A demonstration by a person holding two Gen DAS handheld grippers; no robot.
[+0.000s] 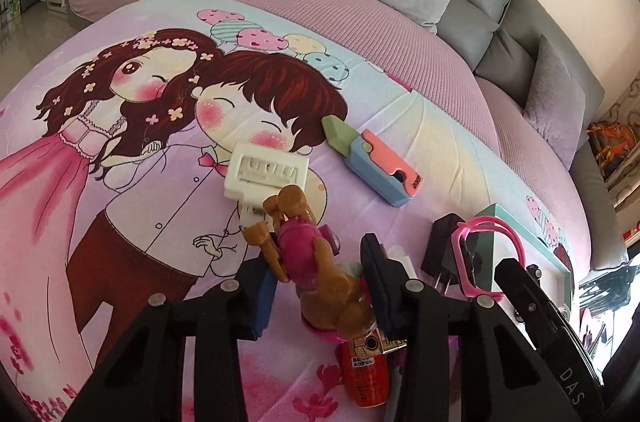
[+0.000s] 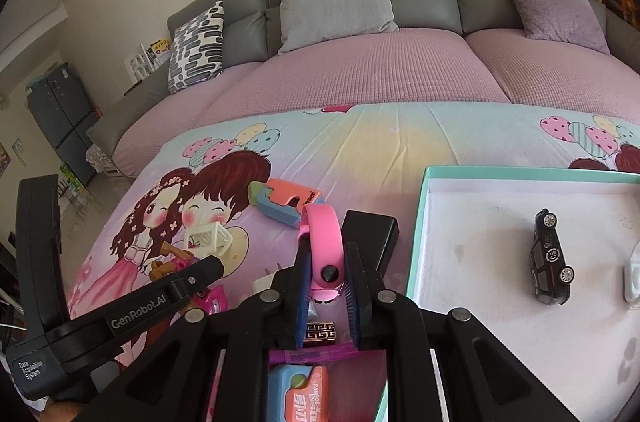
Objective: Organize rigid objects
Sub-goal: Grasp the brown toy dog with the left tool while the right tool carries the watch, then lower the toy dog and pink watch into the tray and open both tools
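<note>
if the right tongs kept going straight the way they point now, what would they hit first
Probably the black charger block: it lies on the printed sheet just past the tips of the right tongs, which are shut on the pink band. Depth is hard to judge in this fisheye view.

Cartoon-print bedsheet [image 2: 400, 142], teal box [image 2: 418, 242], white clip [image 1: 266, 170], carrot knife [image 1: 372, 160], black charger [image 1: 442, 246]

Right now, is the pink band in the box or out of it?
Out. The right claw is shut on the pink band, holding it left of the teal box, which holds a black toy car.
</note>
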